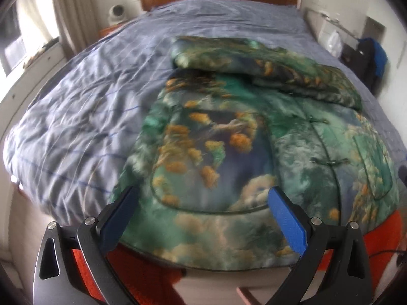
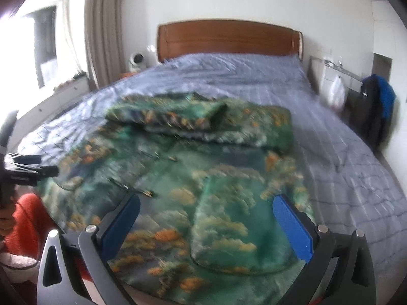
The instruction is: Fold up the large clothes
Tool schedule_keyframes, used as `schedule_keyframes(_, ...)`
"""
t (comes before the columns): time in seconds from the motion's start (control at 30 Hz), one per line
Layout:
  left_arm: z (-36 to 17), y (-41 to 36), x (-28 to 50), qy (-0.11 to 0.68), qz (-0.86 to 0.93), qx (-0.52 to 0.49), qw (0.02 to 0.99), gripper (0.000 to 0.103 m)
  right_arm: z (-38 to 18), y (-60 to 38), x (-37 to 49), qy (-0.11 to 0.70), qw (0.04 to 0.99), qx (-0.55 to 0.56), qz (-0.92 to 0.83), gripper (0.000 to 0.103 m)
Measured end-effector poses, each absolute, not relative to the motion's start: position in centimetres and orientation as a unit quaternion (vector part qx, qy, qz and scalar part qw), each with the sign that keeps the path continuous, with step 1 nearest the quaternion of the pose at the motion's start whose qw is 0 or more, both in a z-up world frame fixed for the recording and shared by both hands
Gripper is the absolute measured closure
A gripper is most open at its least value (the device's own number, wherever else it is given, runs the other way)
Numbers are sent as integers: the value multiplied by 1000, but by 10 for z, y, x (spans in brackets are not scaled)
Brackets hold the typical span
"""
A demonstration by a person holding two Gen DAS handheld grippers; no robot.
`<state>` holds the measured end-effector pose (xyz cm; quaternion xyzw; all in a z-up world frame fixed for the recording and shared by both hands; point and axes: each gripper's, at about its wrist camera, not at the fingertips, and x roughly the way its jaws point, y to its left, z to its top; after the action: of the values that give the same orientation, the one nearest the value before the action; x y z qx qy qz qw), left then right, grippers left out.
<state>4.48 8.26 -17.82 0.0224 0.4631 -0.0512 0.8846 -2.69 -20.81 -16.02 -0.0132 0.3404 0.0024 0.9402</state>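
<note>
blue pads line both tongs, and both pairs stand spread wide with nothing between them. the left tongs (image 1: 203,198) hover above the near hem of the jacket (image 1: 229,152), over its pocket side; the right tongs (image 2: 207,208) hover over the near hem on the other side, where a sleeve lies folded down the front. neither touches the cloth, as far as the blurred views show.

one jacket lies on the bed (image 2: 343,152), a padded, satin-looking garment printed in green with orange patches. its far end is already turned over into a thick fold (image 1: 254,63) toward the headboard (image 2: 229,38), and its near hem hangs just at the foot edge. two knotted frog buttons (image 1: 328,162) show along the front closure in the left view.

it looks soft and puffy, light for its bulk, and probably slippery on the surface, so a pinch on a single layer may slide off. the better hold seems to be the piped hem at the two near corners, one corner per tongs, taking the padding deep between the pads.

beyond the jacket: one grey-blue quilt covering the bed, one curtain (image 2: 101,25), one dark bag (image 2: 376,106) by the wall.
</note>
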Motion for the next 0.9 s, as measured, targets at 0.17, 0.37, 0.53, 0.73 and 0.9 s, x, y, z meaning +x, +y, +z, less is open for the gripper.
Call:
schedule_keyframes(0.17,-179,95,45,450,-5,50,891,1,-166,-229,-36,368,930,1,-18,0)
schedule_keyframes(0.37,-193,149,77,484,24,33,874,1,-161,-299,-56,377,924,37,-53,0)
schedule_keyframes(0.53,-238,185,98,572,-53,-84,815,1,-197,-369,-57,453,879,150,-13,0)
schedule_keyframes(0.73,-242,179,100,565,-68,-63,820,0,-238,-373,-38,493,841,215,57,4)
schedule_keyframes(0.9,-232,175,89,569,-89,-6,817,0,-249,-354,-25,529,824,187,80,47)
